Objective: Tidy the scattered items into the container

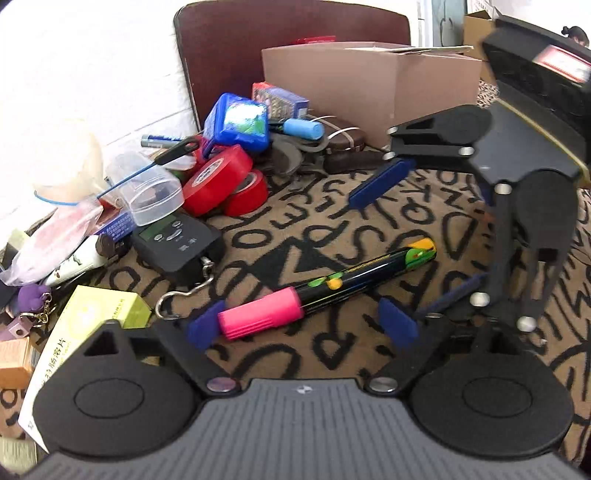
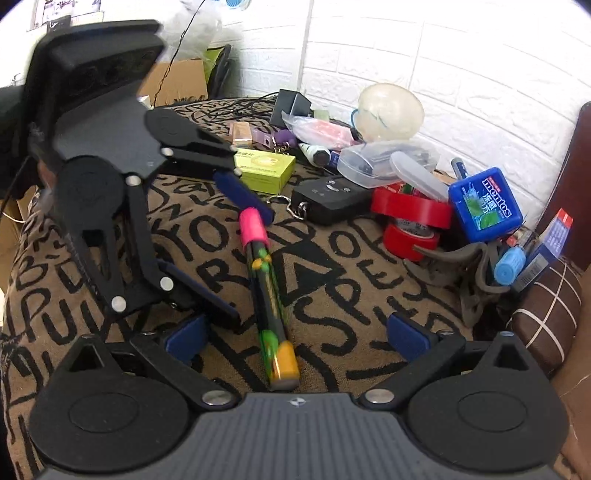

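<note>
A marker pen (image 1: pixel 332 284) with a pink cap and a yellow tail lies on the lettered cloth (image 1: pixel 332 206). My left gripper (image 1: pixel 300 328) is open around its pink cap; the left pad (image 1: pixel 201 328) sits at the cap's end and the right pad stands well off it. My right gripper (image 2: pixel 299 339) is open too, and the pen's yellow tail (image 2: pixel 284 363) lies between its fingers without a pad on it. Each gripper shows in the other's view, left gripper (image 2: pixel 252 266) and right gripper (image 1: pixel 417 240). An open cardboard box (image 1: pixel 369 85) stands at the back.
A heap lies along the wall: red tape rolls (image 1: pixel 221 177), a blue Mentos box (image 2: pixel 484 203), a black hanging scale (image 1: pixel 177 240), a clear plastic case (image 1: pixel 144 188), a yellow-green carton (image 2: pixel 264 171). A dark red chair back (image 1: pixel 295 29) rises behind the box.
</note>
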`<state>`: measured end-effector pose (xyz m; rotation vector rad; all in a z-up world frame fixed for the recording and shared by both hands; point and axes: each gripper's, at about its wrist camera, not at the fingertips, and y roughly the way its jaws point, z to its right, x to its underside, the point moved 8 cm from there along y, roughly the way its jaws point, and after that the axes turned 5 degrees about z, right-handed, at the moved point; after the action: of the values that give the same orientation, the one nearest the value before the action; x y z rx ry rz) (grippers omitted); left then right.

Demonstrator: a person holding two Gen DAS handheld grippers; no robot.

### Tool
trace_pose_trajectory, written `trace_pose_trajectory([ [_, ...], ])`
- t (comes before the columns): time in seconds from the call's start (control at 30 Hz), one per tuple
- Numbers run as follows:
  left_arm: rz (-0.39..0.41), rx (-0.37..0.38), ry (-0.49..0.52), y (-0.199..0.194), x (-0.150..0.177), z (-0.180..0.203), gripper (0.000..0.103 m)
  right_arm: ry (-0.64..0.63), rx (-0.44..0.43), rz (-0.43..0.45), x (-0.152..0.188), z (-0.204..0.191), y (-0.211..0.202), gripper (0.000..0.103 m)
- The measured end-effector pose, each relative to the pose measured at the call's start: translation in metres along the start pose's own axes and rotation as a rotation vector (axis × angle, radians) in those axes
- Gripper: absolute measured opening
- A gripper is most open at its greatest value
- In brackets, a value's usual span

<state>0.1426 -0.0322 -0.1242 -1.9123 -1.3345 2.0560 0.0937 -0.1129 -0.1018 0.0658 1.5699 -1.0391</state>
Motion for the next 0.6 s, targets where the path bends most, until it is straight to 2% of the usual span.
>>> trace_pose_trajectory([
  [0.03,0.002,0.002,0.007,-0.002,0.0,0.004,0.067,0.022,-0.024,-0.004,0.0,0.001,-0.001,0.097],
  [0.07,0.002,0.0,0.01,-0.004,-0.001,0.007,0.06,0.051,-0.047,-0.005,0.0,0.002,-0.003,0.082],
  [0.1,-0.001,0.0,0.01,-0.006,-0.001,0.011,0.052,0.064,-0.048,-0.004,-0.001,0.003,-0.007,0.075],
  [0.13,-0.005,-0.005,0.008,-0.006,-0.001,0.014,0.05,0.066,-0.038,-0.009,0.0,0.003,-0.01,0.07],
  [0.17,-0.005,-0.016,0.007,-0.006,-0.001,0.014,0.05,0.075,-0.04,-0.011,0.0,0.003,-0.013,0.051],
  [0.2,-0.004,-0.022,0.002,-0.006,-0.001,0.016,0.05,0.087,-0.039,-0.009,0.0,0.003,-0.017,0.037],
  [0.23,-0.003,-0.013,-0.007,-0.006,-0.001,0.019,0.051,0.1,-0.025,-0.006,0.0,0.005,-0.02,0.033],
  [0.27,0.001,-0.016,-0.015,-0.006,-0.002,0.02,0.051,0.111,-0.019,-0.002,0.002,0.005,-0.023,0.033],
  [0.37,0.019,-0.002,-0.044,-0.008,-0.003,0.024,0.062,0.108,-0.017,0.009,0.005,-0.002,-0.027,0.029],
  [0.6,0.055,0.042,-0.025,-0.012,-0.015,0.032,0.062,0.084,-0.004,0.01,0.004,-0.003,-0.034,0.028],
])
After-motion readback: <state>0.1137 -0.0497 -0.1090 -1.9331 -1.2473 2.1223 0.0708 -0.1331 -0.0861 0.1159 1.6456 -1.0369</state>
